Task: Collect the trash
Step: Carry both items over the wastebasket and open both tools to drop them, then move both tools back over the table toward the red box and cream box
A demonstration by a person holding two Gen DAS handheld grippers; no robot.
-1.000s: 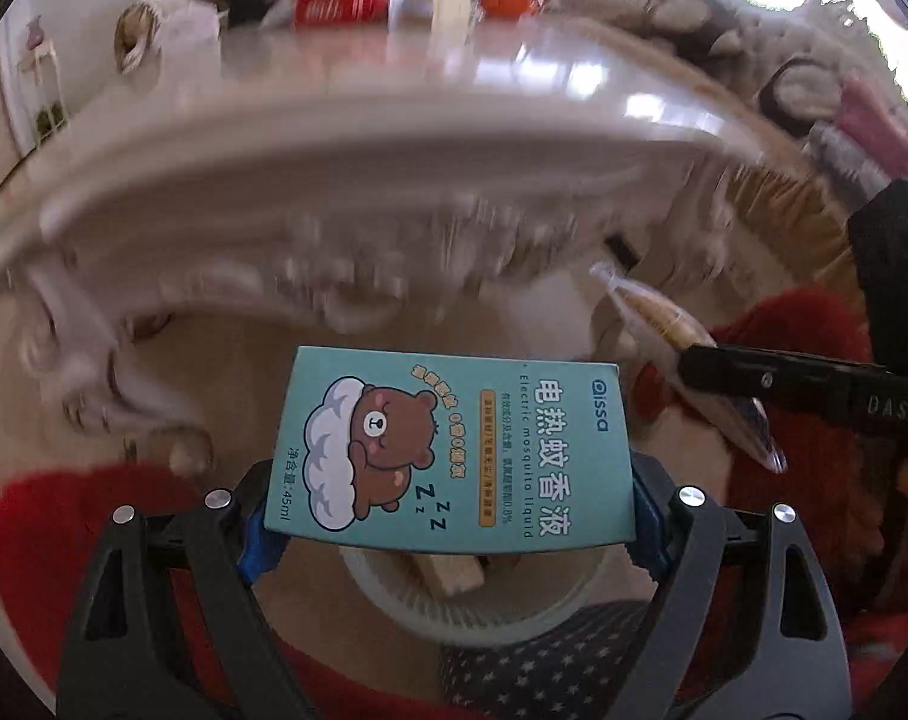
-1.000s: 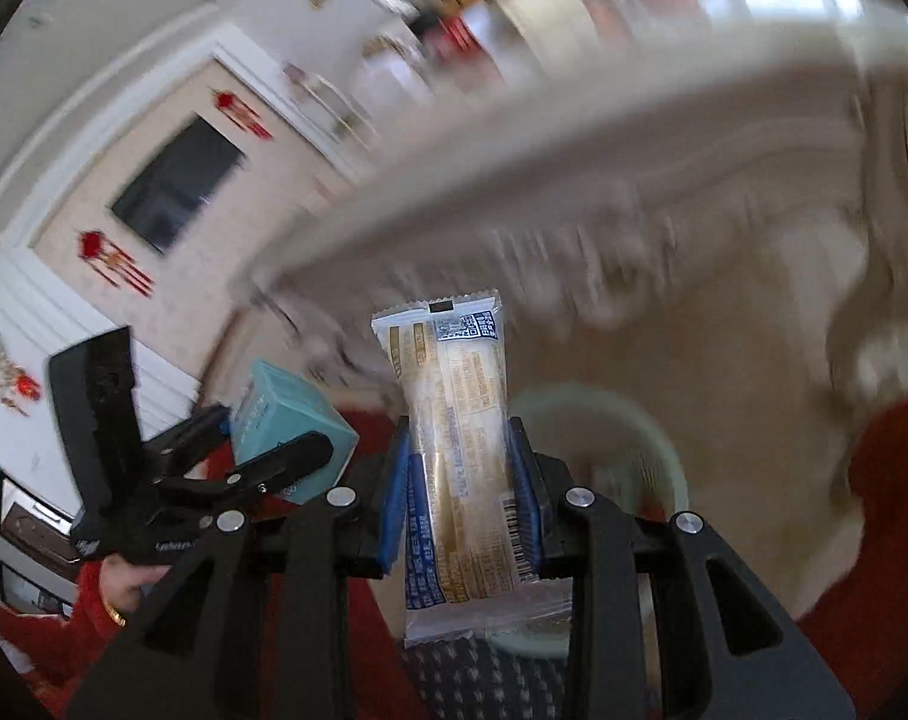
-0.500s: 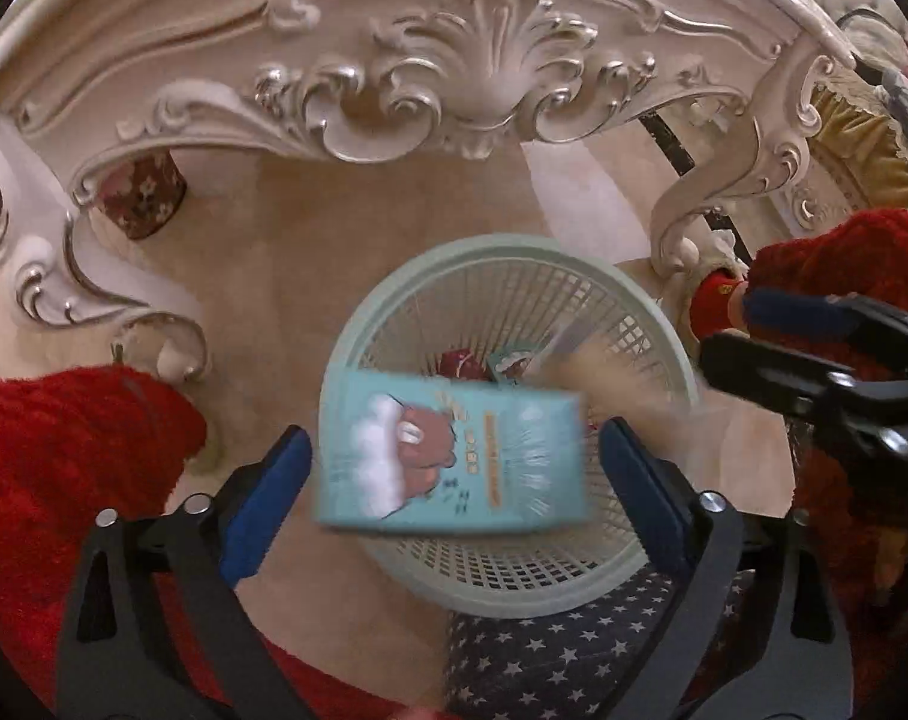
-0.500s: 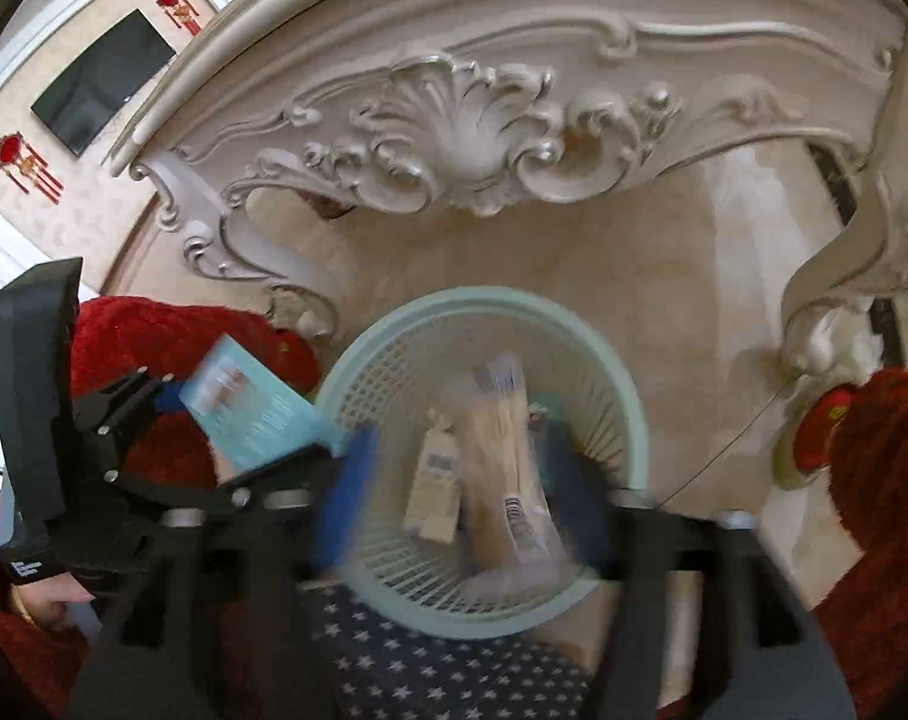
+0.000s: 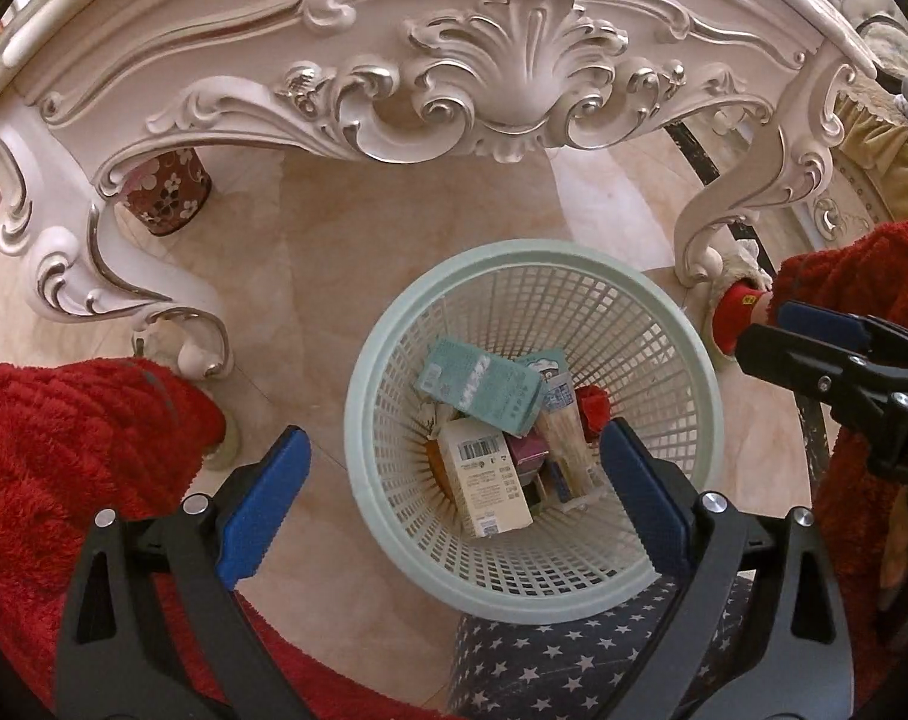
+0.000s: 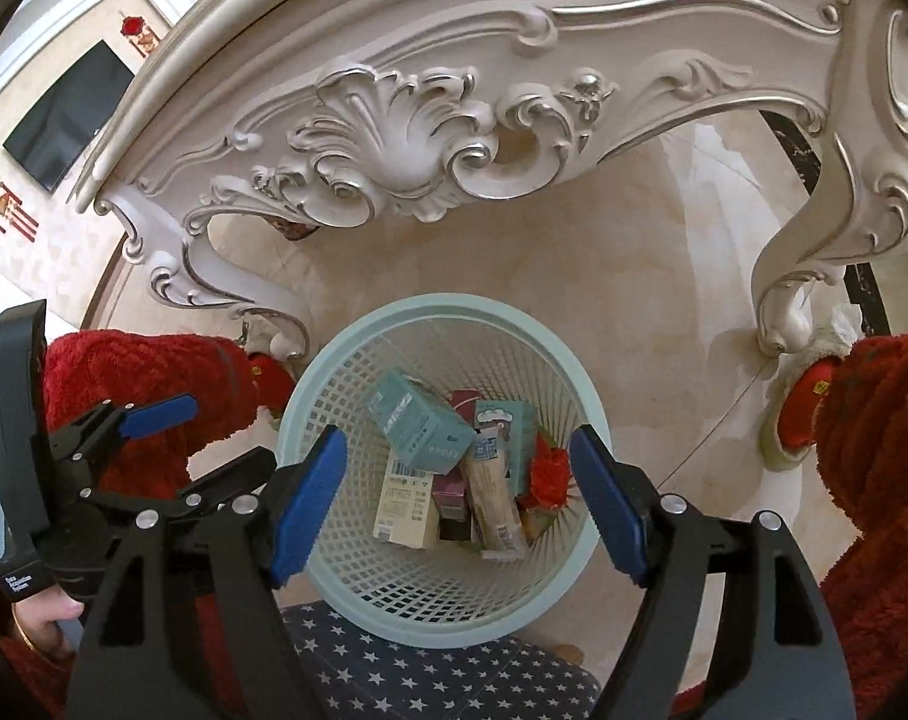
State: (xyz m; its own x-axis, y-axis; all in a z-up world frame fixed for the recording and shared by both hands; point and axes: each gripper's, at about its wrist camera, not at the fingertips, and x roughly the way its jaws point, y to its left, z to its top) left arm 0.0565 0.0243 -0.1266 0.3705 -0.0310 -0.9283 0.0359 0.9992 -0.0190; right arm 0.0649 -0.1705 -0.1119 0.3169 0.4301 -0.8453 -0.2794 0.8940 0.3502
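Note:
A pale green mesh waste basket (image 5: 370, 360) (image 6: 592, 414) stands on the floor below both grippers. Inside lie the teal mosquito-liquid box (image 5: 481, 387) (image 6: 421, 429), the clear snack wrapper (image 5: 565, 438) (image 6: 493, 495), a cream box with a barcode (image 5: 484, 483) (image 6: 403, 507) and other trash. My left gripper (image 5: 448, 495) is open and empty above the basket. My right gripper (image 6: 457, 498) is open and empty above it too. Each gripper shows at the edge of the other's view.
An ornate white carved table (image 5: 502, 60) (image 6: 394, 138) arches over the floor just beyond the basket, its legs (image 5: 124, 288) (image 5: 730, 210) on either side. A dark red flowered bin (image 5: 166, 195) stands behind. Red fuzzy sleeves (image 5: 64, 420) and star-patterned fabric (image 5: 544, 654) are close by.
Both grippers tipped down from the tabletop over the basket and opened. The teal box and the snack wrapper dropped out and now lie in the basket.

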